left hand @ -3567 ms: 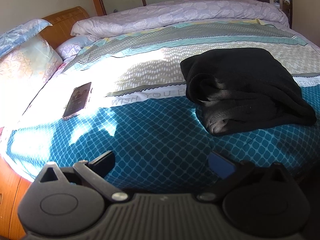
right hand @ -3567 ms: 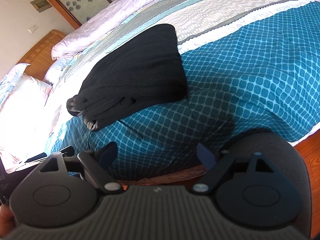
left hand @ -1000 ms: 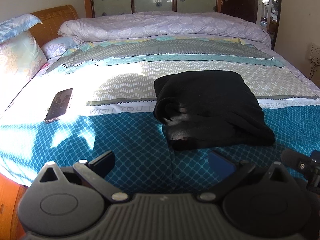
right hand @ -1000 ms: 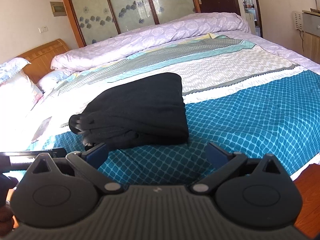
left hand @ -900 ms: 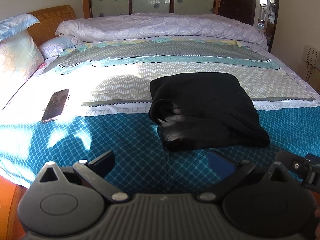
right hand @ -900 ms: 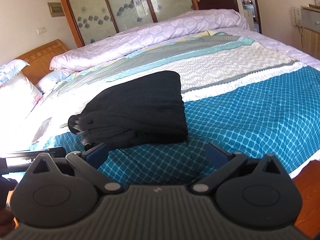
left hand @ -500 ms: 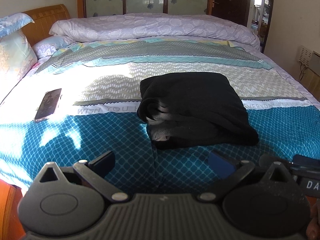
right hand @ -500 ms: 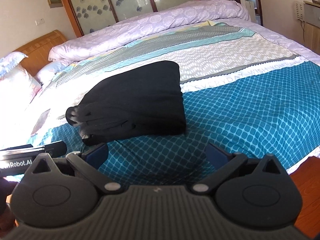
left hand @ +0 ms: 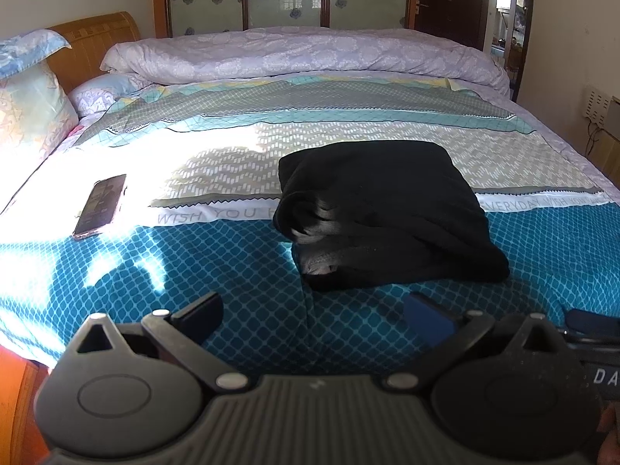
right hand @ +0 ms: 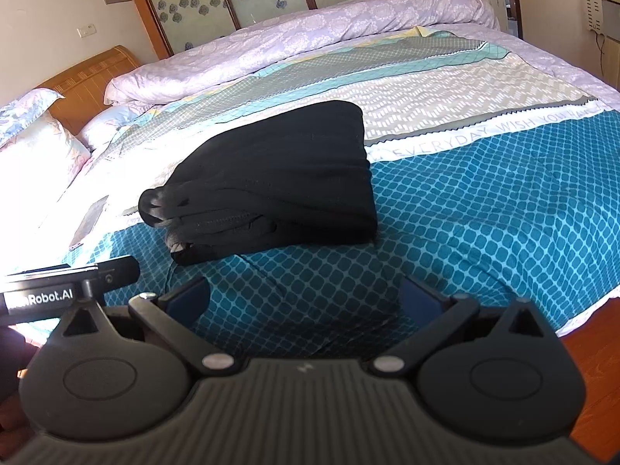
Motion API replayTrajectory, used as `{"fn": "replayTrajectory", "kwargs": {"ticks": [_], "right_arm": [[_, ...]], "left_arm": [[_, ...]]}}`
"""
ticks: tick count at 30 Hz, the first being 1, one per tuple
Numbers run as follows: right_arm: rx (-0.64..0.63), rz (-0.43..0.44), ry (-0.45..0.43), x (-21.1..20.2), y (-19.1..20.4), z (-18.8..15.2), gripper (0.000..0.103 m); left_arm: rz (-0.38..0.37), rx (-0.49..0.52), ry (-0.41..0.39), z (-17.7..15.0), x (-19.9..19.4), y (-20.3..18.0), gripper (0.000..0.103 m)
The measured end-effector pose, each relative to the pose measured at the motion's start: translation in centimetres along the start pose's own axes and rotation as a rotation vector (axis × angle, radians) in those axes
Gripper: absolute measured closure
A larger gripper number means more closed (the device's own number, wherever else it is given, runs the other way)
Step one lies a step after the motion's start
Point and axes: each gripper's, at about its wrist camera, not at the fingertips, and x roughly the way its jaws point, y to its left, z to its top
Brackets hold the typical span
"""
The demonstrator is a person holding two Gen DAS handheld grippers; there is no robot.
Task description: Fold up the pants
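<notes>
Black pants (left hand: 383,217) lie folded into a compact stack on the patterned bedspread (left hand: 232,271), straddling its teal and grey bands, layered edges facing nine o'clock. The left gripper (left hand: 314,317) hovers near the bed's front edge with its jaws spread wide and empty; the pants sit at its one o'clock. The right gripper (right hand: 306,294) is likewise spread and empty, pants at eleven o'clock. A phone (left hand: 101,205) rests in sunlight, well apart from the stack.
</notes>
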Motion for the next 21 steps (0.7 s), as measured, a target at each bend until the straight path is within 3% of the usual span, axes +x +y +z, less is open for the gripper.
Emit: {"fn": "replayTrajectory", "kwargs": {"ticks": [8, 21], "right_arm": [[0.001, -0.004, 0.006, 0.03, -0.05, -0.05, 0.0], [0.015, -0.012, 0.011, 0.01, -0.29, 0.07, 0.0]], "left_arm": [[-0.015, -0.029, -0.008, 0.09, -0.05, 0.51, 0.0], [0.06, 0.006, -0.003, -0.07, 0.4, 0.29, 0.0]]}}
